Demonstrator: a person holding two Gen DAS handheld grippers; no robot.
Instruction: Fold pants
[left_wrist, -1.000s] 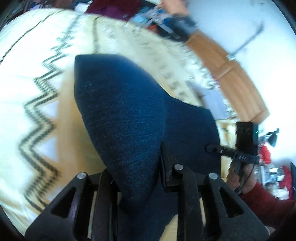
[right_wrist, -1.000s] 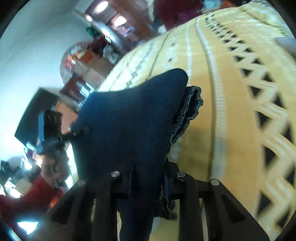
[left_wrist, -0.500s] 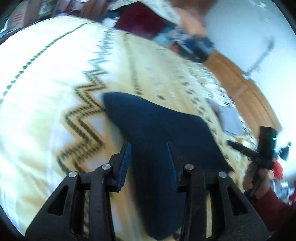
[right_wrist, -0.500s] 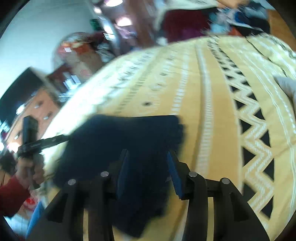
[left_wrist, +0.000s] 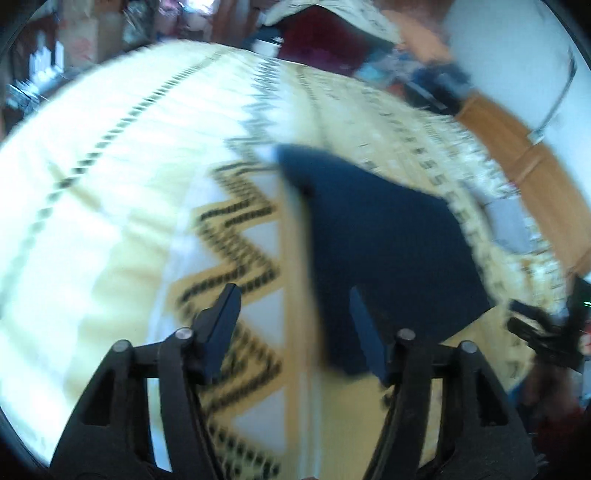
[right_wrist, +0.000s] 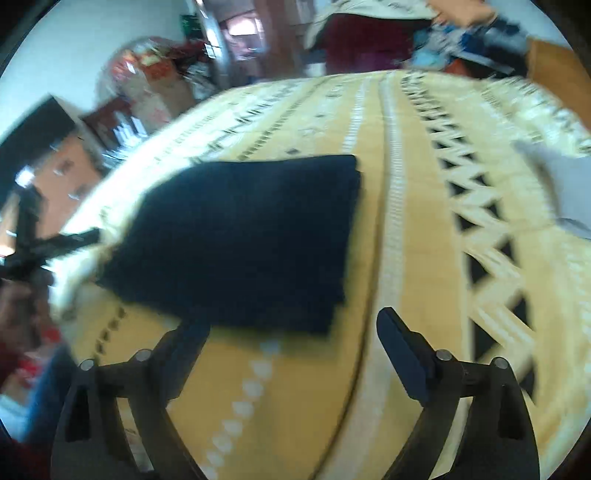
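My left tongs (left_wrist: 295, 317) and right tongs (right_wrist: 291, 343) have both just been opening and now stand spread with nothing between the pads. The pants (right_wrist: 243, 236) lie as a dark, squared bundle on the patterned bedspread (right_wrist: 424, 229), just ahead of both. They look soft, thick and fairly heavy for cloth, likely to sag and slide open if lifted by one layer. If another fold is wanted, I would pinch all layers at the two near corners.
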